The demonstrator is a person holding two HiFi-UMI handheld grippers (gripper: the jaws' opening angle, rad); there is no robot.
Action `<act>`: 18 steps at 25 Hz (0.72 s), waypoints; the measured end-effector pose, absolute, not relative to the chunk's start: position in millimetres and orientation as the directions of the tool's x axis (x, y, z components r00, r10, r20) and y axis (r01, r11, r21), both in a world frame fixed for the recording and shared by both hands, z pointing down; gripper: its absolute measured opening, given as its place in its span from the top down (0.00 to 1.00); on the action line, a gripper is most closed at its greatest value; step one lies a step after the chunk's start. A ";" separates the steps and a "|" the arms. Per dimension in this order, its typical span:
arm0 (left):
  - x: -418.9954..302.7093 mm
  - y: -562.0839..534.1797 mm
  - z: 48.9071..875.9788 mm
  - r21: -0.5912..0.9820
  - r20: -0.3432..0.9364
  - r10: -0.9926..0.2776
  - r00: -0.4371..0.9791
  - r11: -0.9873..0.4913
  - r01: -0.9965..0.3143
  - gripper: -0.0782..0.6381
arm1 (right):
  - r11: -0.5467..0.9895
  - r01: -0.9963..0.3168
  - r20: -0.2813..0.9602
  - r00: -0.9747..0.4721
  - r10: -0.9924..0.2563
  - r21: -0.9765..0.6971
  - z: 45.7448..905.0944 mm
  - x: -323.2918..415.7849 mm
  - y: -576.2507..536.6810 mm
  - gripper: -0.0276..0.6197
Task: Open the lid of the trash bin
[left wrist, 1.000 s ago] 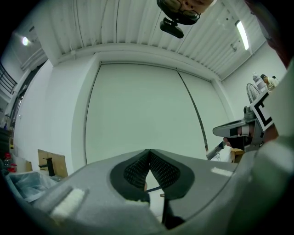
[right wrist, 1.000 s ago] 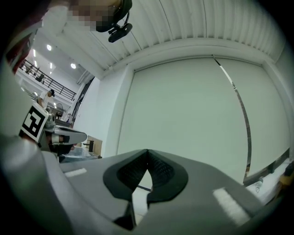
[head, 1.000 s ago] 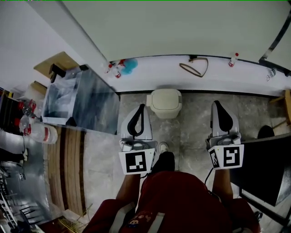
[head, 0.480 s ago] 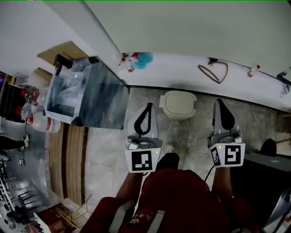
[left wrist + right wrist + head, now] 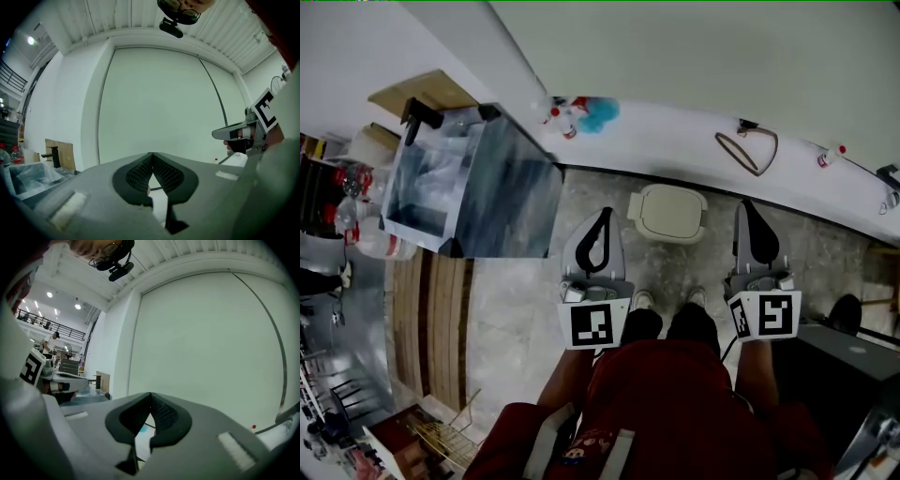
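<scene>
The small cream plastic trash bin [image 5: 666, 233] stands on the grey stone floor [image 5: 511, 309], right up against the foot of the long white ledge [image 5: 675, 141] by the wall. Its rounded cream lid [image 5: 671, 208] lies flat and shut on top.

The bin sits between the two claws in the head view, a little ahead of them. Neither claw touches it. The left claw [image 5: 605, 215] is just to the left of the bin and the right claw [image 5: 747, 204] is off to its right. Both point level, towards the pale wall.

The left claw [image 5: 152, 154] has its two black jaws pressed together at the tips, with nothing between them. The right claw [image 5: 150, 394] is the same, with its jaws together and nothing held.

Behind the claws are the person's two shoes [image 5: 642, 301] and red clothes [image 5: 666, 403].

On the white ledge lie a brown loop of strap [image 5: 750, 150], a fluffy blue thing [image 5: 602, 114] and small bottles with red caps [image 5: 560, 122]. To the left stands a big clear box [image 5: 473, 192] with dark edges.
</scene>
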State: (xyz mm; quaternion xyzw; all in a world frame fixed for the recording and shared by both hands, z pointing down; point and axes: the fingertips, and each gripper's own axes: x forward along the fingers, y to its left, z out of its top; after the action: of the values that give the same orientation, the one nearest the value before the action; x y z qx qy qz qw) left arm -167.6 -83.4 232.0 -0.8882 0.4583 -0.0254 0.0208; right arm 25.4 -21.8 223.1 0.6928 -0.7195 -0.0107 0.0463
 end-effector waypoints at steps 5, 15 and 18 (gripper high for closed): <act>-146.6 -90.4 250.0 -0.034 0.064 -0.836 0.545 -0.547 -0.836 0.88 | 0.077 -0.994 0.066 -0.072 -0.995 0.071 234.3 48.7 -39.7 0.96; -91.4 -112.2 272.8 -0.050 0.114 -0.885 0.451 -0.459 -0.887 0.88 | 0.204 -0.978 0.145 -0.197 -0.970 0.042 271.8 101.9 -70.6 0.96; -81.0 -113.1 286.0 -0.045 0.152 -0.897 0.416 -0.427 -0.903 0.88 | 0.231 -0.972 0.170 -0.223 -0.960 0.032 287.6 114.6 -78.6 0.96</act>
State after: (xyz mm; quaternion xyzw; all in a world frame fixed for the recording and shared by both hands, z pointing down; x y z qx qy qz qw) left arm -81.0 -113.1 286.0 -0.8411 0.5350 -0.0763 -0.0218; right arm 114.6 -78.6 287.6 0.6186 -0.7809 0.0402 0.0768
